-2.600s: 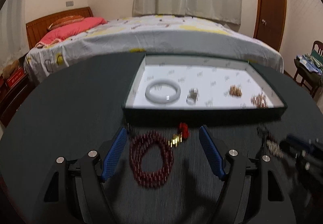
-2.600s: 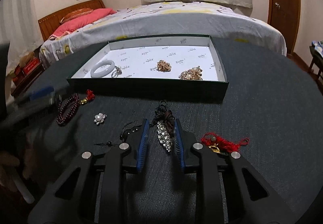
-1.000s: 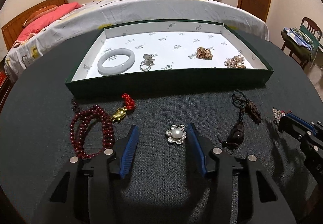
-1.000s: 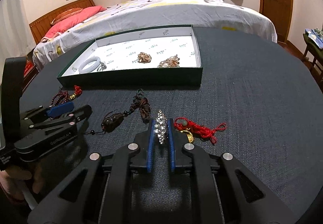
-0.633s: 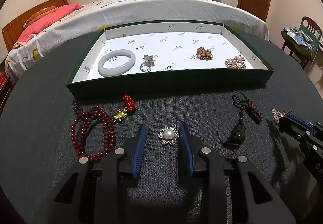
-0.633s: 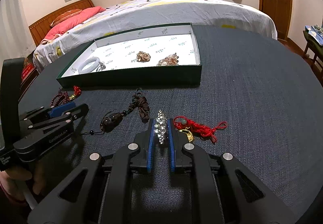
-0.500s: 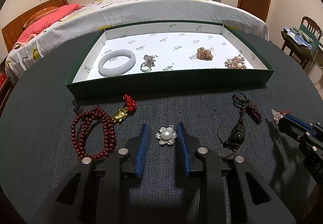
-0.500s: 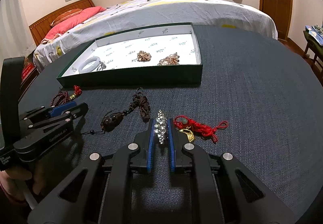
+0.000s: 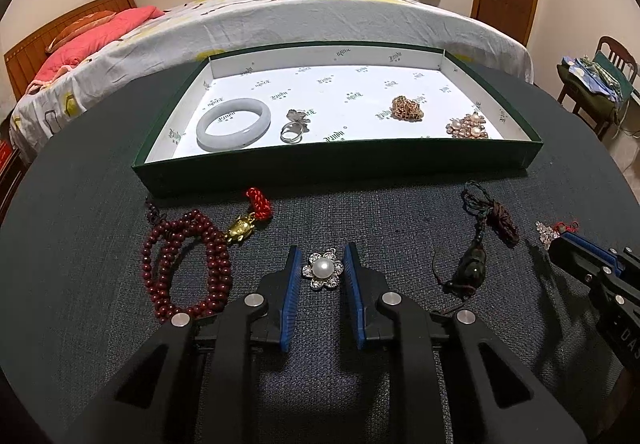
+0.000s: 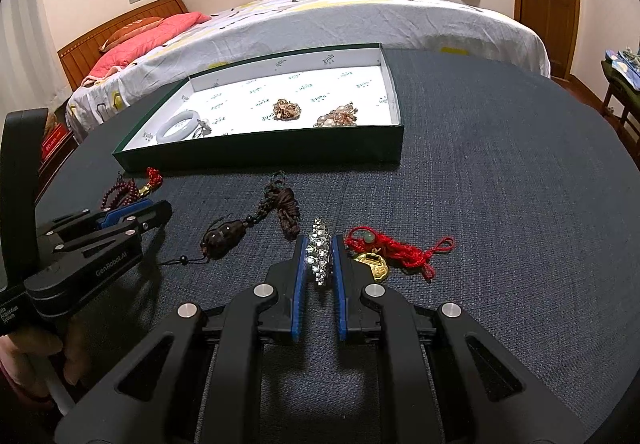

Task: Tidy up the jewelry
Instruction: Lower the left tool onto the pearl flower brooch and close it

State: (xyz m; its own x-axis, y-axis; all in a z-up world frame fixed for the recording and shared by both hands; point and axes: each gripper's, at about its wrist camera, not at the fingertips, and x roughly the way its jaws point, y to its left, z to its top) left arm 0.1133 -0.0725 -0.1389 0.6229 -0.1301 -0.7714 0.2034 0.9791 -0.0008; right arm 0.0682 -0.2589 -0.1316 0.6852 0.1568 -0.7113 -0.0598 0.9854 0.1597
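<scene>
Down on the dark table [image 9: 400,212], just in front of the green tray [image 9: 336,164], the left gripper [image 9: 322,264] is closing its jaws around the pearl flower brooch [image 9: 322,273], while the right gripper [image 10: 319,244] pinches the rhinestone brooch [image 10: 319,256] tight beside a red cord charm [image 10: 396,246].

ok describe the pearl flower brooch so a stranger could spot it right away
Start at the green tray on the dark table. The brooch lies on the cloth in front of the tray's near wall, right of the dark red beads. It alone is a silver flower around one white pearl.
</scene>
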